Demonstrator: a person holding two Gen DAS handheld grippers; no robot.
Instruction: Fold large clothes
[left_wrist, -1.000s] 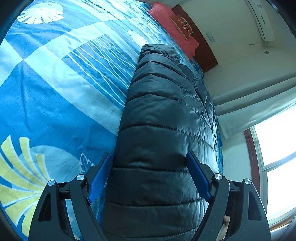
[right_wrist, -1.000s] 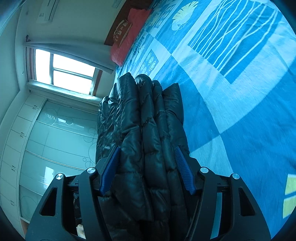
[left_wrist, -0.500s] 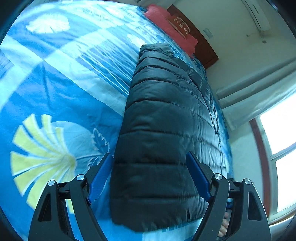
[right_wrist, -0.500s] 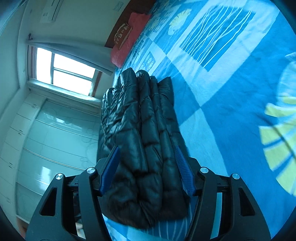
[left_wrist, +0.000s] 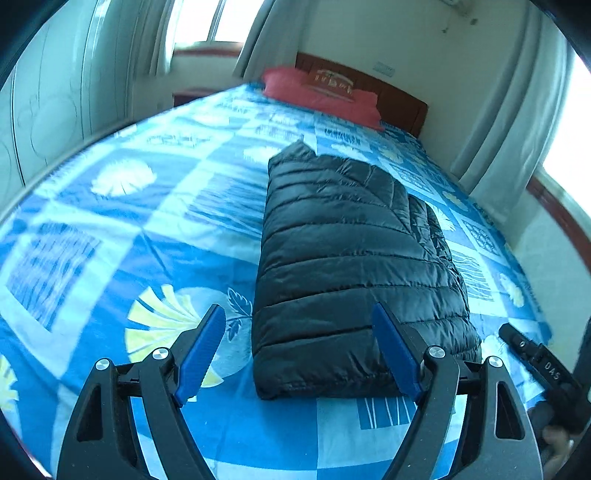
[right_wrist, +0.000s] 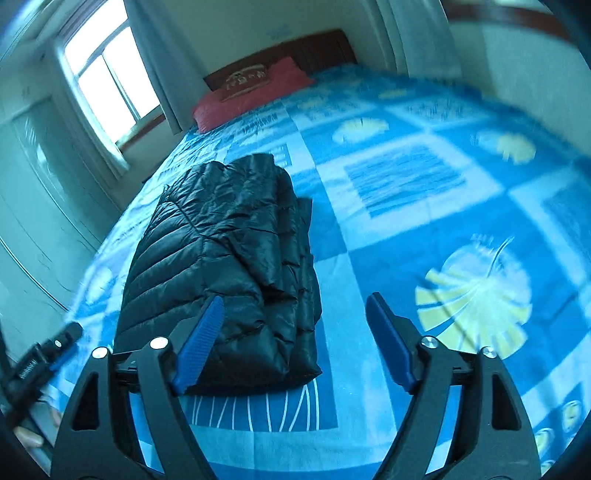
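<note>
A black quilted puffer jacket (left_wrist: 354, 266) lies folded into a long thick bundle on the blue patterned bedspread (left_wrist: 122, 236). It also shows in the right wrist view (right_wrist: 225, 258), lying left of centre. My left gripper (left_wrist: 299, 349) is open and empty, raised just short of the bundle's near end. My right gripper (right_wrist: 293, 345) is open and empty, above the bedspread (right_wrist: 424, 206) at the bundle's near right corner. The other gripper shows at the right edge of the left wrist view (left_wrist: 543, 365) and the left edge of the right wrist view (right_wrist: 40, 358).
A red pillow (left_wrist: 321, 92) lies against the dark wooden headboard (left_wrist: 399, 96) at the far end of the bed. Curtains and windows (right_wrist: 107, 88) line the walls. A pale wardrobe (right_wrist: 40, 221) stands beside the bed.
Both grippers have pulled back and lifted away from the jacket and tilted level. The jacket, which filled the space between the fingers, now lies free on the bed in front of them.
</note>
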